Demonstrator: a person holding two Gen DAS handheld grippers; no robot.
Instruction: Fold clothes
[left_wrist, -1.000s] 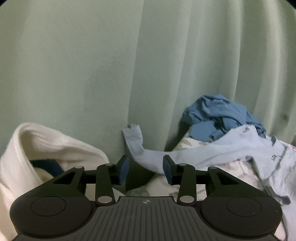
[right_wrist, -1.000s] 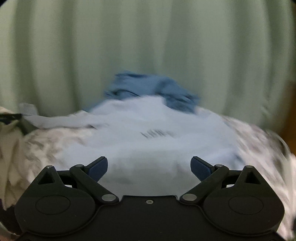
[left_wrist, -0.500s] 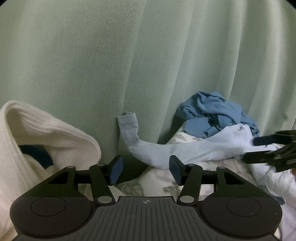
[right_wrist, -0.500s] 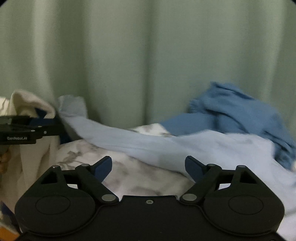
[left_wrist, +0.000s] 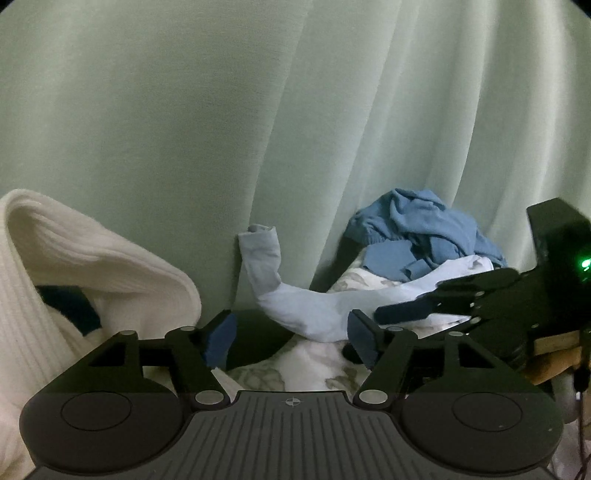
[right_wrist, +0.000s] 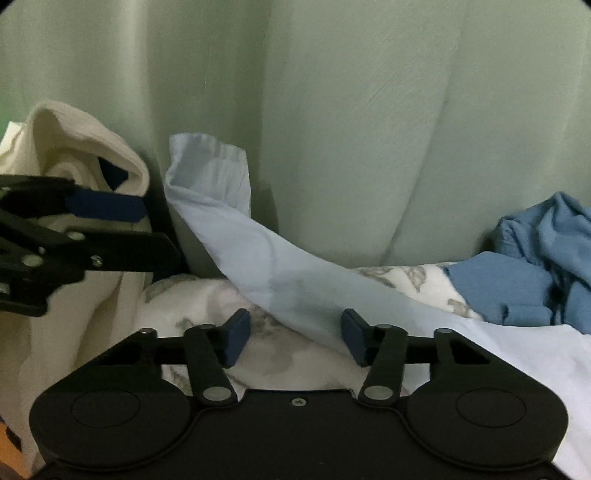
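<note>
My right tongs (right_wrist: 291, 338) are closing around the pale blue sleeve (right_wrist: 258, 251); the pads do not yet press it. My left tongs (left_wrist: 290, 334) are opening, with the sleeve's lower fold just ahead of them and nothing gripped. I read no writing on either tool. Both point slightly downward, side by side. The sleeve runs up to a cuff (right_wrist: 210, 162) against the green curtain (right_wrist: 369, 110). A white ribbed garment (left_wrist: 74, 258) lies left, a crumpled darker blue garment (left_wrist: 417, 229) right, on patterned bedding (right_wrist: 192, 299).
</note>
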